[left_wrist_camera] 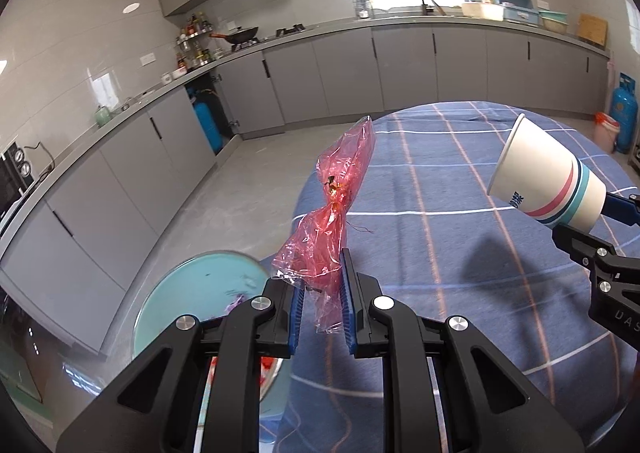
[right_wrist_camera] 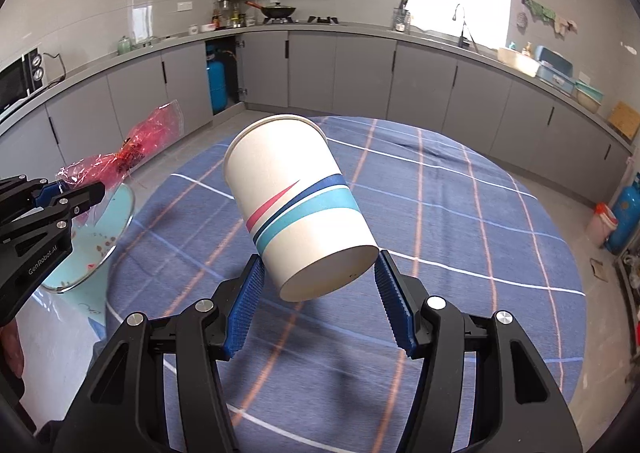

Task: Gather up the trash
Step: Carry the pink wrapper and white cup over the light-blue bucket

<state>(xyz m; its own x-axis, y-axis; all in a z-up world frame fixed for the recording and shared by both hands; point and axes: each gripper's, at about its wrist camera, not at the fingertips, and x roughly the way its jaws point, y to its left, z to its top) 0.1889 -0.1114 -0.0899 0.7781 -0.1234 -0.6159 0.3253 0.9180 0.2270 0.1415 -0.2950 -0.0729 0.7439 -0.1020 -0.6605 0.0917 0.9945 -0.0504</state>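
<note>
Red crinkled plastic wrapper (left_wrist_camera: pixel 334 213), seen from the left wrist camera, pinched between the blue-padded fingers of the left gripper (left_wrist_camera: pixel 322 293). Jaws nearly together, closed on the wrapper's lower end, with the rest rising up and tilting away to the right. Held in the air above the left edge of a round table under a blue checked cloth (left_wrist_camera: pixel 480 253). Below and to the left, a pale turquoise glass disc (left_wrist_camera: pixel 192 293) sticking out past the table edge, specked with small scraps. At the right, a white paper cup (left_wrist_camera: pixel 548 181) with pink and teal bands, lying on its side in the air, base gripped by the right gripper (left_wrist_camera: pixel 608 213).

From the right wrist camera: same paper cup (right_wrist_camera: pixel 300 205) held off the table between the blue pads of the right gripper (right_wrist_camera: pixel 318 293). Jaws set wide, pressing the base of the cup from both sides; cup tilted, open mouth pointing up and away. Blue checked cloth (right_wrist_camera: pixel 460 233) spread beneath. At the left, left gripper (right_wrist_camera: pixel 76 193) with the red wrapper (right_wrist_camera: pixel 132 149) sticking up from it, above the turquoise disc (right_wrist_camera: pixel 104 237). Grey kitchen cabinets (right_wrist_camera: pixel 360 69) along the far walls.
</note>
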